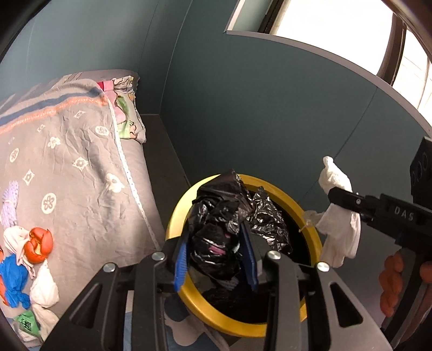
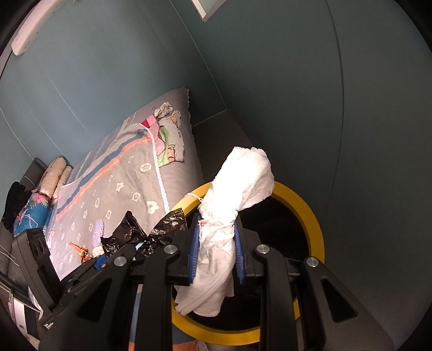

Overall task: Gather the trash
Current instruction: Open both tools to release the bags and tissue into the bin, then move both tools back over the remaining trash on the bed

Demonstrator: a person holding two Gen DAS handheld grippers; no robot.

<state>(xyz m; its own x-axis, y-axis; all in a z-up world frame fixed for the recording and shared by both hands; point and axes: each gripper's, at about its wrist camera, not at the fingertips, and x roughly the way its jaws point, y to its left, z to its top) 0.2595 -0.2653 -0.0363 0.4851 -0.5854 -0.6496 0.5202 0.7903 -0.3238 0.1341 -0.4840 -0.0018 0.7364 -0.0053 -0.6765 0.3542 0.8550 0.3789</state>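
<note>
A bin with a yellow rim (image 1: 178, 213) and a black liner (image 1: 267, 218) stands beside the bed. My left gripper (image 1: 216, 252) is shut on a crumpled black plastic bag (image 1: 216, 216) and holds it over the bin's left side. My right gripper (image 2: 217, 253) is shut on a crumpled white tissue wad (image 2: 240, 175) above the bin's yellow rim (image 2: 310, 213). In the left wrist view the right gripper (image 1: 348, 201) holds the white wad (image 1: 340, 232) at the bin's right edge. The black bag also shows in the right wrist view (image 2: 135, 232).
A bed with a grey patterned cover (image 1: 75, 162) lies left of the bin. Orange, blue and white crumpled scraps (image 1: 27, 256) lie on it. Teal walls (image 1: 243, 108) close in behind and right of the bin. A window (image 1: 337, 21) is above.
</note>
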